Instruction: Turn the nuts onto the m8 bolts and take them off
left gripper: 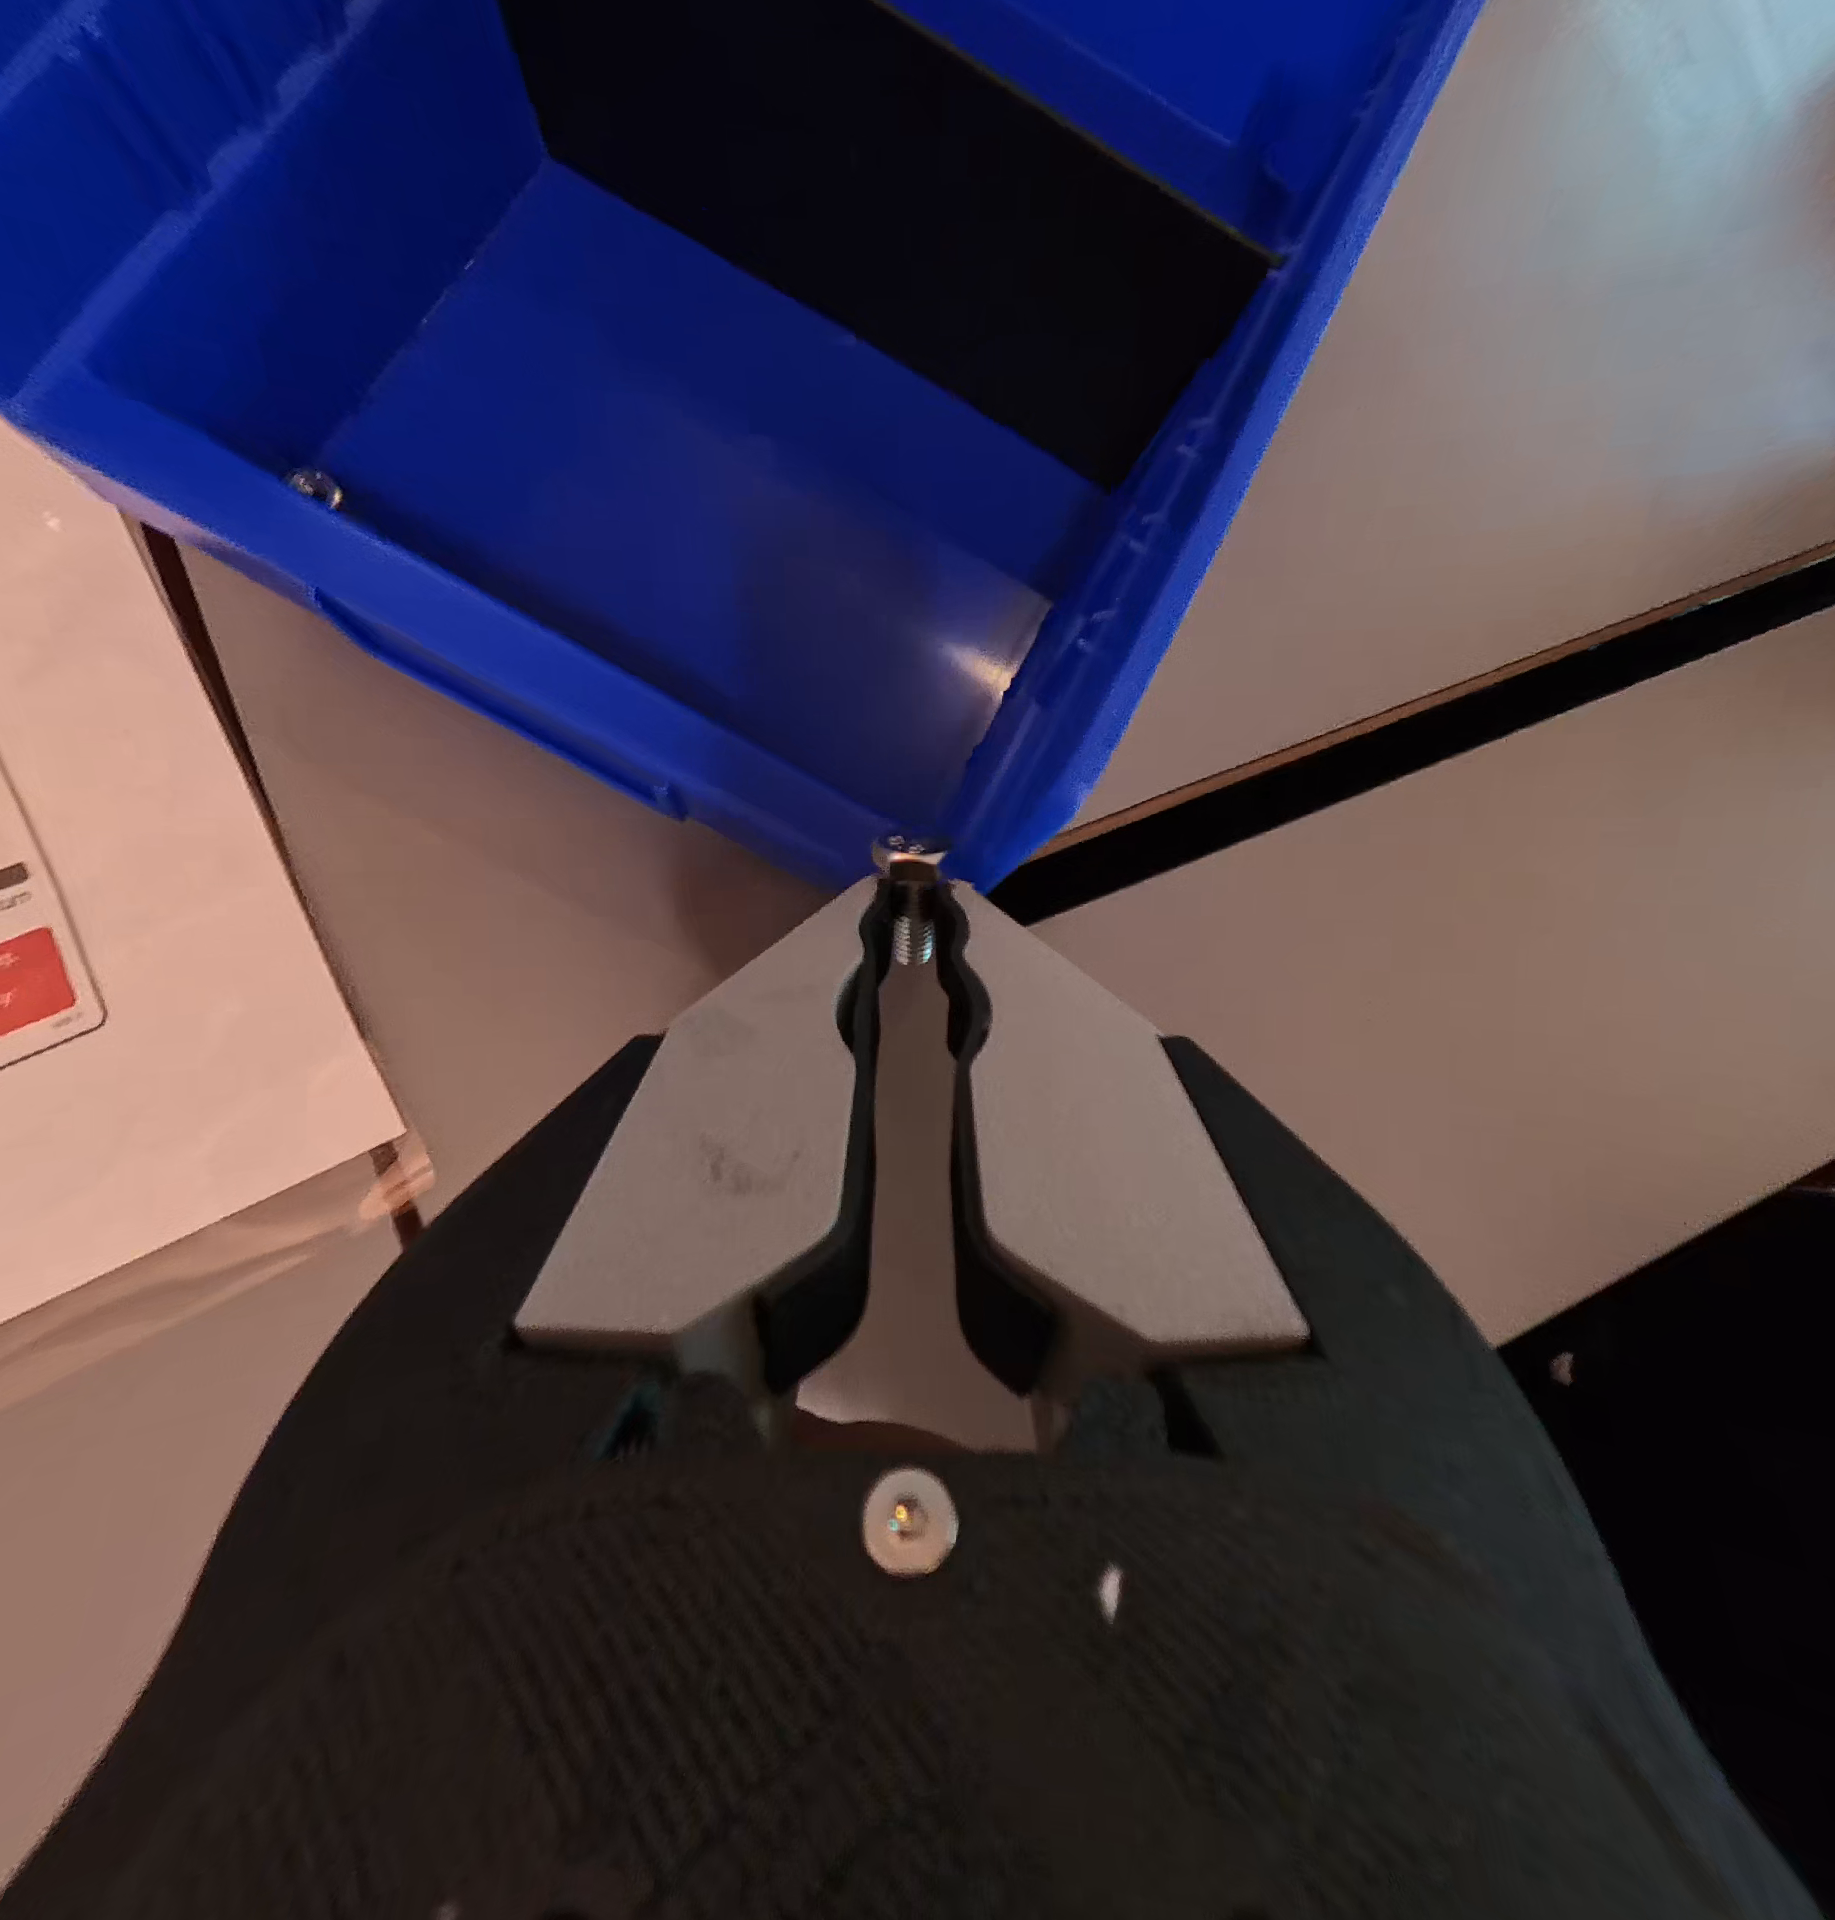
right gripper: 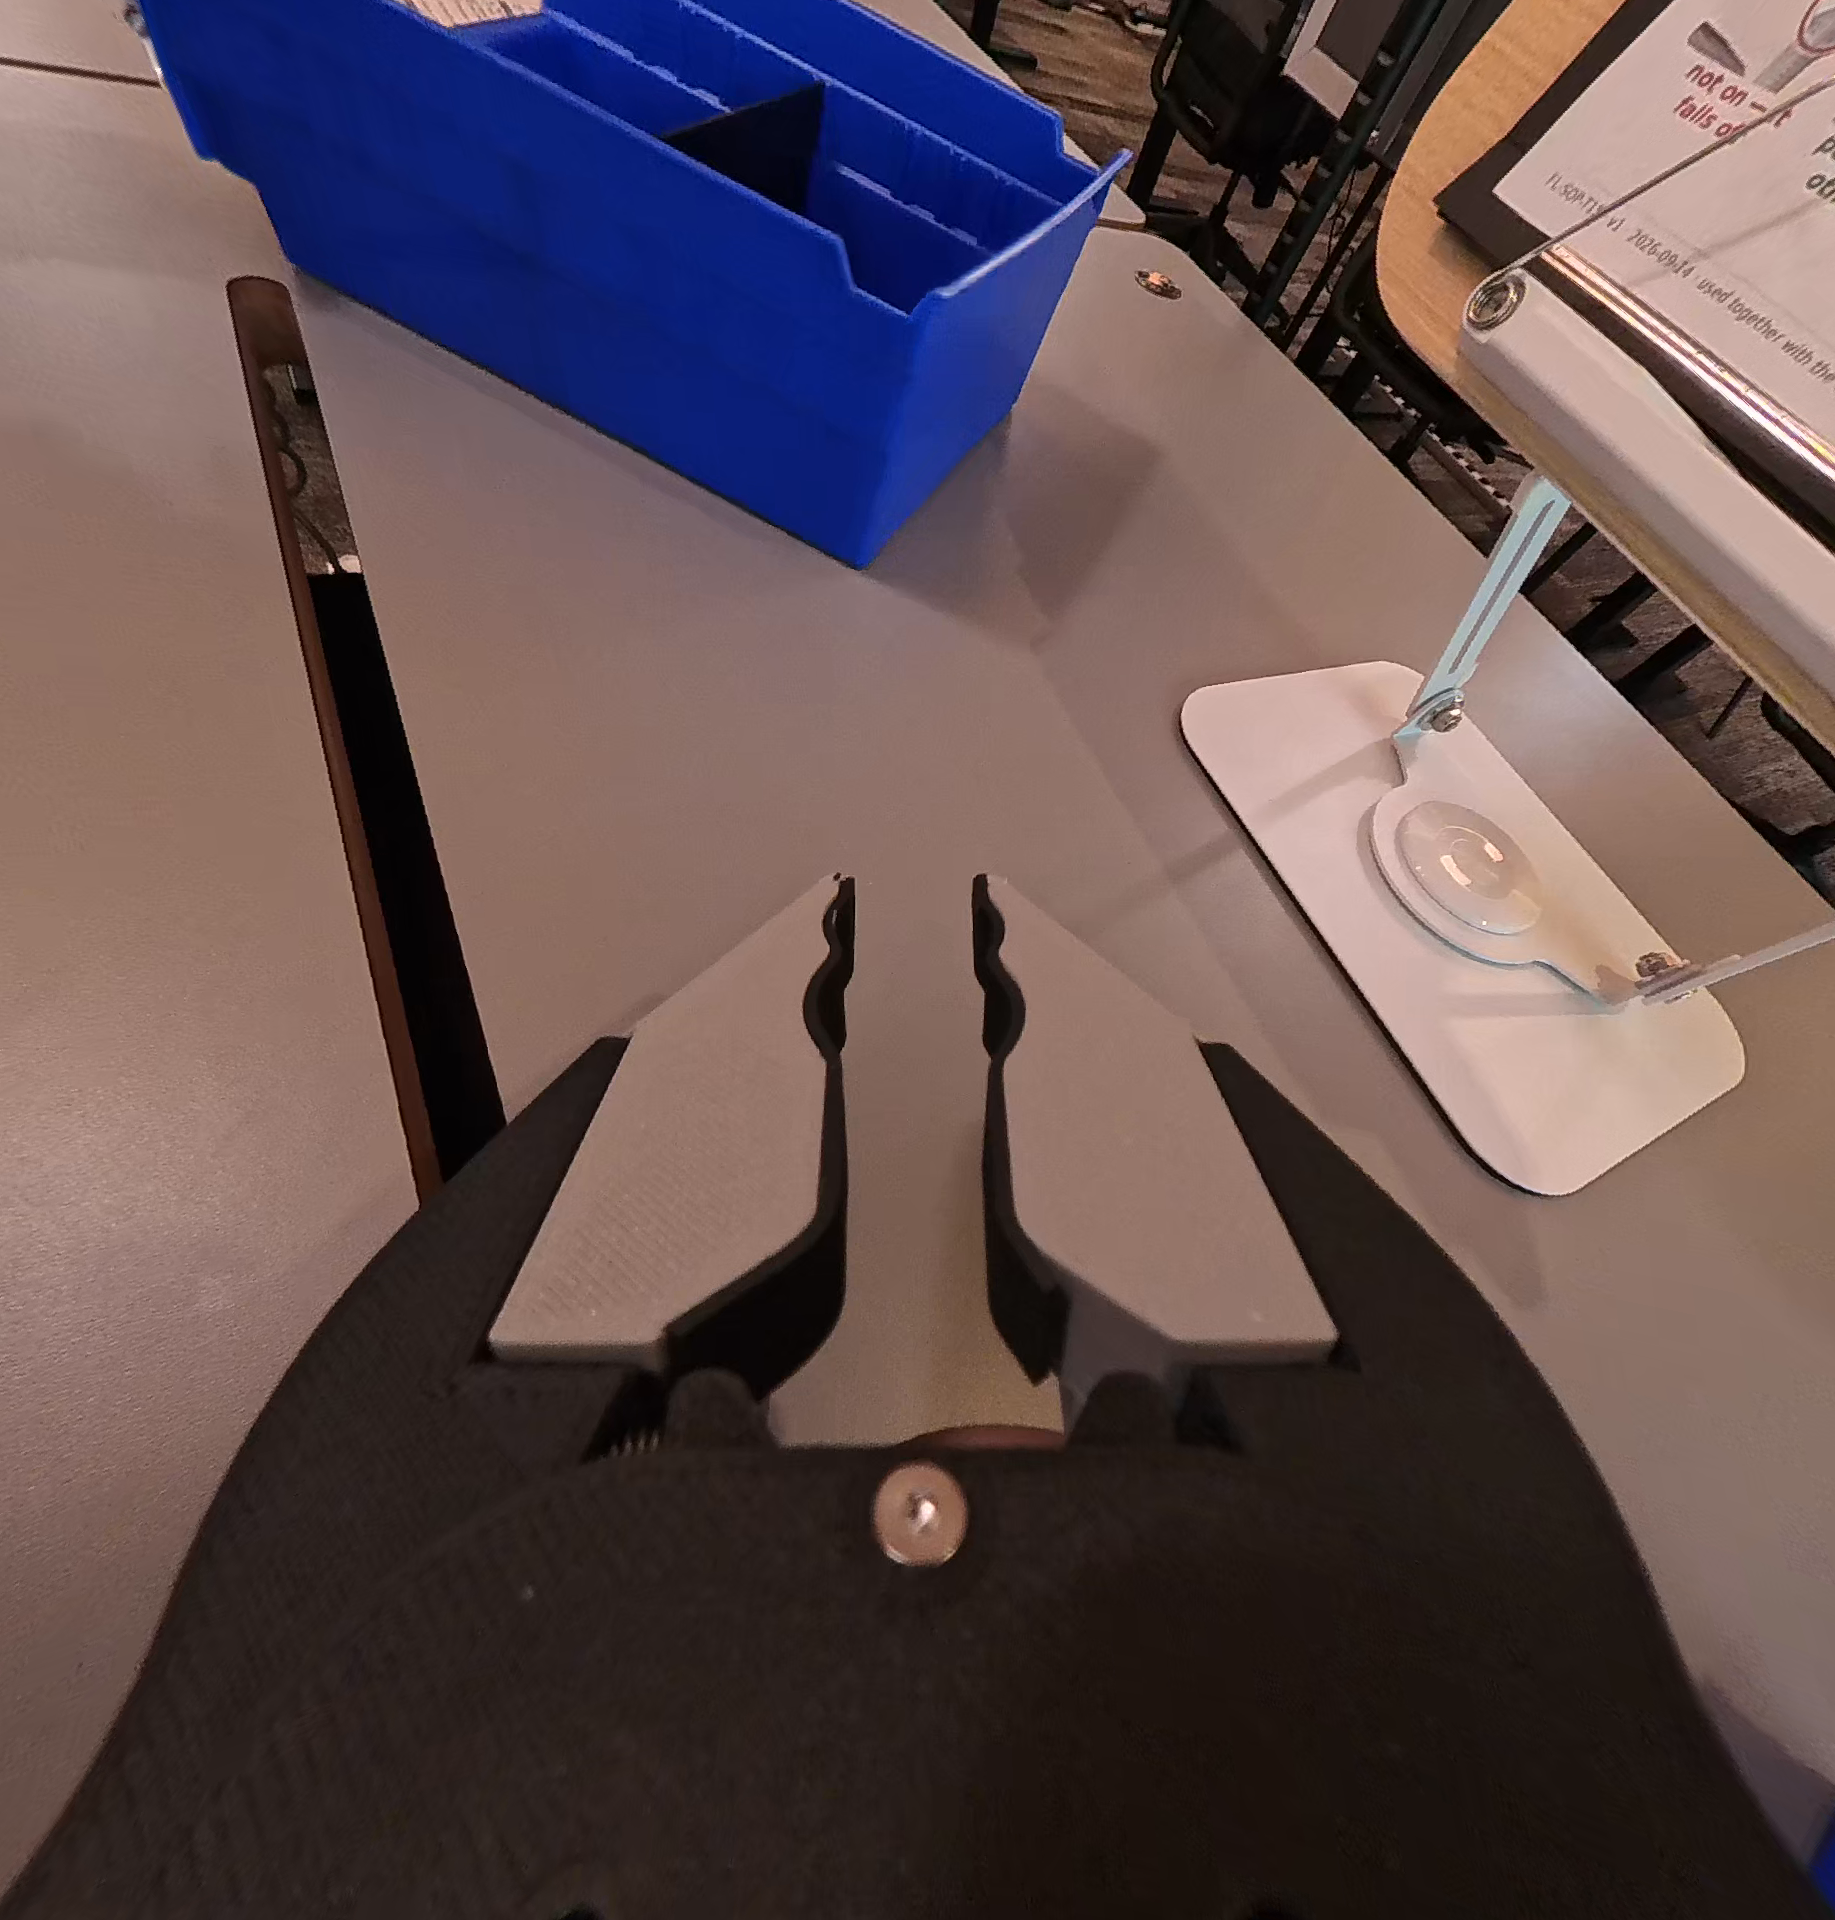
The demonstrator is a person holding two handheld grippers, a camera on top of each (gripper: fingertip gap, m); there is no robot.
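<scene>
My left gripper [left gripper: 911,914] pinched a bolt [left gripper: 910,902] by the blue bin [left gripper: 622,665], right gripper [right gripper: 911,904] spread empty, printed sheet [left gripper: 113,831] alongside

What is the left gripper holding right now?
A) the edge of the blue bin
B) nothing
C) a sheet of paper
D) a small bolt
D: the left gripper is shut on a small bolt, threads showing between its tips and the head poking out, just in front of the blue bin.
</scene>
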